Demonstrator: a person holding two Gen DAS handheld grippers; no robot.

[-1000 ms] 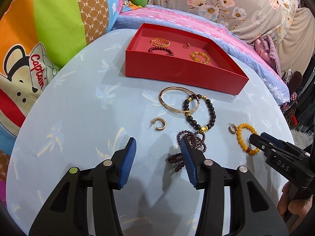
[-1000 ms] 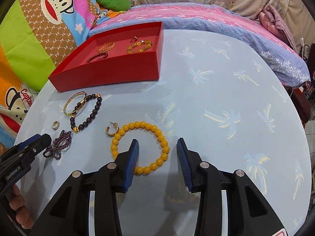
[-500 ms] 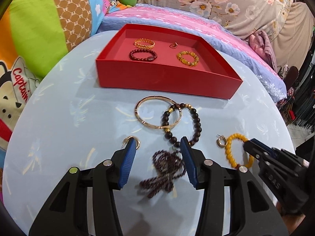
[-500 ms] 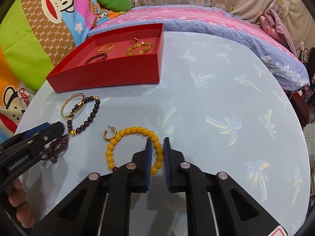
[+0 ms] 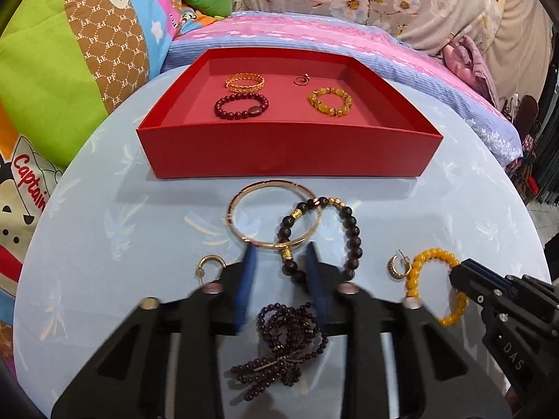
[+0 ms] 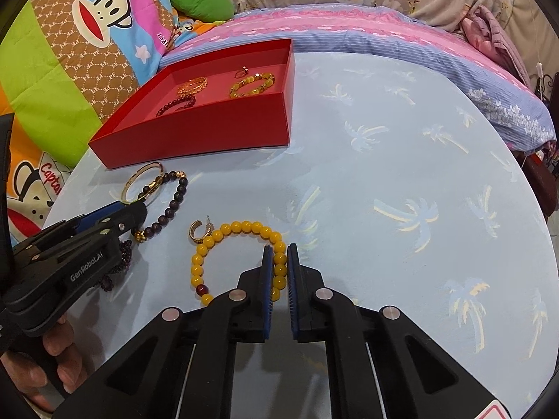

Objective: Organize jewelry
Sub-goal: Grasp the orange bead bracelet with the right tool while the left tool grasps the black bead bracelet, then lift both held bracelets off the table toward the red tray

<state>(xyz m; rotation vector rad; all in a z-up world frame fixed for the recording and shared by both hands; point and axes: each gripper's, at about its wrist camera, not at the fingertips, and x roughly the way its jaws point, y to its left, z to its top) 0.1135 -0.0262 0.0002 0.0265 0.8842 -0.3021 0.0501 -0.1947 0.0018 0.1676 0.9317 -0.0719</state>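
seven bracelets [image 5: 318,234], three earrings [image 5: 396,268] (one boxed), one box [image 5: 286,153]

The left tool [image 5: 281,262] is angling downward with its jaws closing, while the right tool [image 6: 279,262] is pinching tight — a hand [image 6: 59,356] gripping the left's handle.

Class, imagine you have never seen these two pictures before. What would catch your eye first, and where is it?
First, the red tray at the table's far side, with a few bracelets inside. Next, the yellow bead bracelet on the pale blue tablecloth, pinched by the right claw. Beside it, the left claw is closing around a dark bead bracelet overlapping a gold bangle.
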